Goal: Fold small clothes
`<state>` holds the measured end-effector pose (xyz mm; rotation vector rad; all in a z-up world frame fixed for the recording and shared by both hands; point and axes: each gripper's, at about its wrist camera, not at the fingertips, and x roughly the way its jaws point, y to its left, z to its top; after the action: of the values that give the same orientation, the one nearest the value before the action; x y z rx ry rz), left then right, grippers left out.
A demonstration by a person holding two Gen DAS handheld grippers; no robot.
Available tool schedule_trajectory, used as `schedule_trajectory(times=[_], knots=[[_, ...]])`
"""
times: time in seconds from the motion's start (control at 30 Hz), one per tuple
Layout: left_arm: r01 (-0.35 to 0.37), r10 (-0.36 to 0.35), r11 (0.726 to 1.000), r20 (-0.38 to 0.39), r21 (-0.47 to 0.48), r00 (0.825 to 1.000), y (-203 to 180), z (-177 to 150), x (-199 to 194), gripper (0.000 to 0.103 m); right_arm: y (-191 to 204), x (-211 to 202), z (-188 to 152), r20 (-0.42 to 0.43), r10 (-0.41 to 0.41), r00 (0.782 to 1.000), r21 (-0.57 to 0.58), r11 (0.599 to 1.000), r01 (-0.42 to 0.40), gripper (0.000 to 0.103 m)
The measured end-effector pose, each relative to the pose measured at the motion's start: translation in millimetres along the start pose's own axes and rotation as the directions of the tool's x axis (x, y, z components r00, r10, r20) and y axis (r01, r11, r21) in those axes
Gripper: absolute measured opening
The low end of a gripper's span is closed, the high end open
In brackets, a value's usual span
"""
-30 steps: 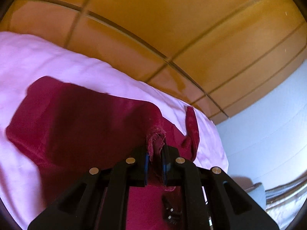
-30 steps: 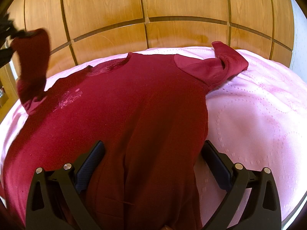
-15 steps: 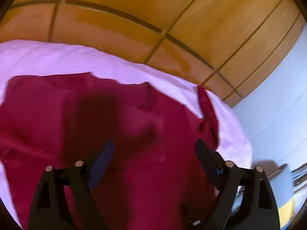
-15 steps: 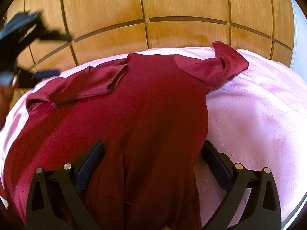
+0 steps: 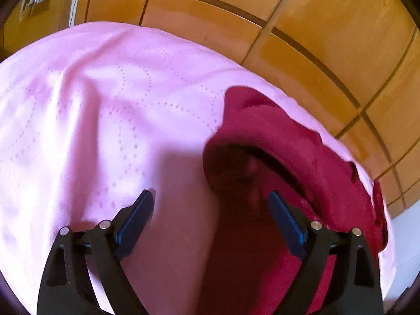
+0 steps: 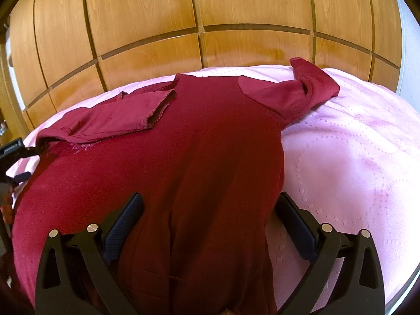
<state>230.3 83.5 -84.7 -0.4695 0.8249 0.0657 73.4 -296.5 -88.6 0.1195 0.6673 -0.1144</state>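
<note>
A dark red long-sleeved garment (image 6: pixel 199 152) lies spread on a pink quilted bed cover (image 6: pixel 341 157). Its left sleeve (image 6: pixel 118 118) is folded in across the chest. Its right sleeve (image 6: pixel 302 89) lies bunched at the far right. My right gripper (image 6: pixel 208 218) is open and empty, low over the garment's lower part. My left gripper (image 5: pixel 211 210) is open and empty at the garment's left edge (image 5: pixel 262 157), its jaws astride the edge, one over the pink cover (image 5: pixel 105 120). The left gripper also shows at the left edge of the right wrist view (image 6: pixel 13 162).
A wooden panelled headboard (image 6: pixel 210 13) rises just behind the bed. A pale wall (image 5: pixel 409 236) lies to the right. Pink cover stretches wide to the left of the garment in the left wrist view and to its right in the right wrist view.
My left gripper opened and let go of the left sleeve, which now lies folded across the chest. The left gripper then swung left and down to the garment's edge. The right gripper held still.
</note>
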Motion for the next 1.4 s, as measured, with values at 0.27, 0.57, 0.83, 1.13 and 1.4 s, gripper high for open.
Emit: schedule_trajectory(times=[0.27,0.57,0.83,1.13,1.4], knots=[[-0.028,0.028,0.988,0.001,0.154,1.0,-19,18,17,0.007,0,1,-1,0.001,0.001,1.0,0.0,1.0,-0.001,0.1],[-0.24,0.217,0.909,0.106,0.34,0.97,-44,-22,1,0.006,0,4,0,-0.006,-0.005,1.0,-0.004,1.0,0.005,0.1],[-0.222,0.216,0.925,0.053,0.309,0.975,-36,-21,9,0.008,-1,-16,37,0.009,0.069,0.998,0.028,0.997,-0.07,0.1],[-0.216,0.209,0.928,0.055,0.303,0.976,-34,-22,16,0.008,-8,45,78,-0.084,0.308,0.948,0.272,0.922,-0.276,0.092],[-0.215,0.209,0.929,0.054,0.301,0.976,-32,-20,18,0.008,-4,30,106,-0.067,0.146,0.987,0.224,0.966,-0.128,0.088]])
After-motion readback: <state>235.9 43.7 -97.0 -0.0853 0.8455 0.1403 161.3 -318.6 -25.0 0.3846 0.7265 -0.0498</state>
